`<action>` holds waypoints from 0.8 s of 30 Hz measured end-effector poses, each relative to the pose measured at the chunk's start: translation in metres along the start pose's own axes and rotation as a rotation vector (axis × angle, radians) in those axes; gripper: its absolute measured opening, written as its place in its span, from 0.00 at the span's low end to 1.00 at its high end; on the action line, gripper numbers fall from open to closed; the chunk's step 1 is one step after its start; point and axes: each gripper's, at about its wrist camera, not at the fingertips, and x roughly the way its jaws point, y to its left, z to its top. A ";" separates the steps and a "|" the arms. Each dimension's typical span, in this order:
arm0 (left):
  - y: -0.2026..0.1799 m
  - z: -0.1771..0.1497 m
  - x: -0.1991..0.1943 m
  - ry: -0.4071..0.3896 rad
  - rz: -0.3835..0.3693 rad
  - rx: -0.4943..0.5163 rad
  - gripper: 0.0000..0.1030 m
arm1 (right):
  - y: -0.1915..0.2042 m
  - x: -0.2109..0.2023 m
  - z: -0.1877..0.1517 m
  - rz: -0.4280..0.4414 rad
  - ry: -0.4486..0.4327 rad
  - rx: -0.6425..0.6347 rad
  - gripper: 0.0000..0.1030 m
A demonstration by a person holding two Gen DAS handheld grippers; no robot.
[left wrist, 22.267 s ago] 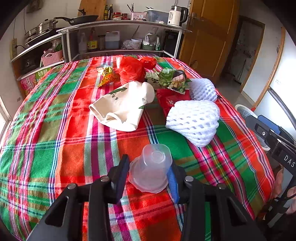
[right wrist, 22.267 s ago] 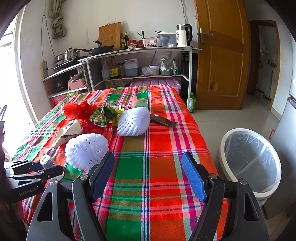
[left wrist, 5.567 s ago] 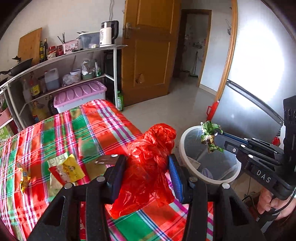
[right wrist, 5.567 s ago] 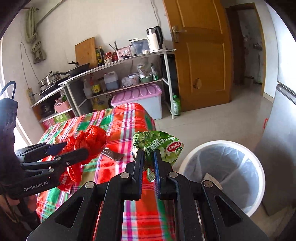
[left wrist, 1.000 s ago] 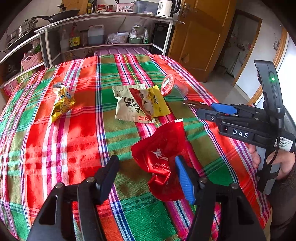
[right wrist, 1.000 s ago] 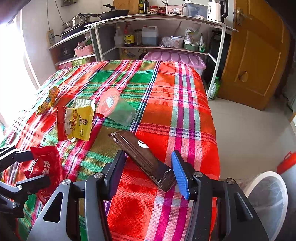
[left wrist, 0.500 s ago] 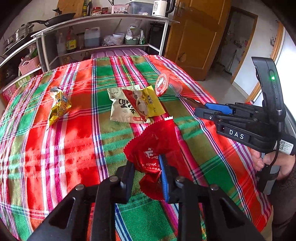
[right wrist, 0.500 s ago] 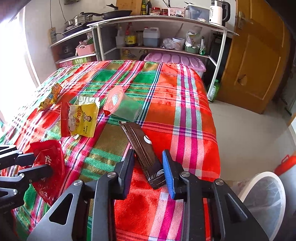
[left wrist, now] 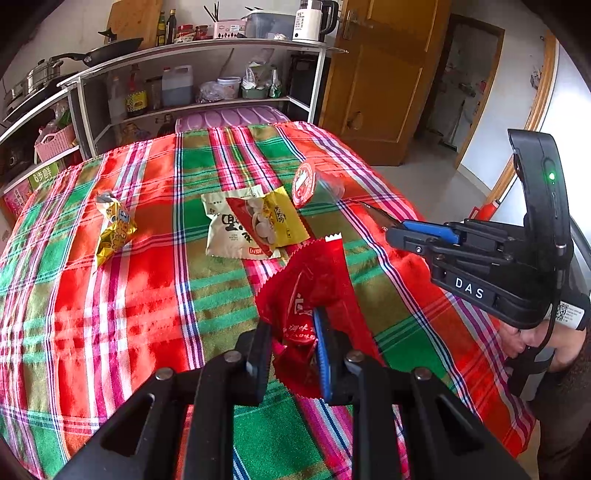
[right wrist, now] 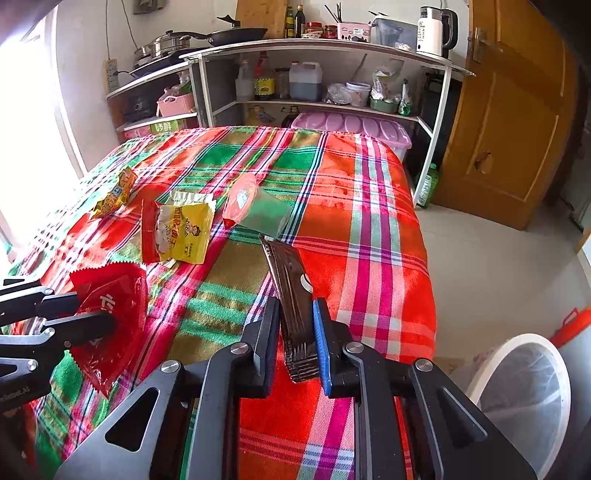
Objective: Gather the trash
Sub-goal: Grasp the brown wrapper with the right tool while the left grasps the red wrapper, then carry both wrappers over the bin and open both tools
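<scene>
We hold: left hand-held gripper (left wrist: 293, 345) closing on red wrapper (left wrist: 314, 291). Right hand-held gripper (right wrist: 295, 334) closing on brown bar (right wrist: 291, 295), long axis along its fingers; bin (right wrist: 517, 384) right, beyond worktop (right wrist: 388, 206) edge.

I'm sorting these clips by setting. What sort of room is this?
Most likely a home kitchen-dining room: a frying pan and kettle on a shelf rack, and a table with a plaid tablecloth.

Bright daylight, window (right wrist: 26, 110) glare left, fisheye-warped edges
</scene>
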 end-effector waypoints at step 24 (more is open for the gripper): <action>-0.049 0.017 -0.012 -0.054 -0.014 0.103 0.21 | -0.029 -0.060 -0.031 -0.013 -0.096 0.114 0.17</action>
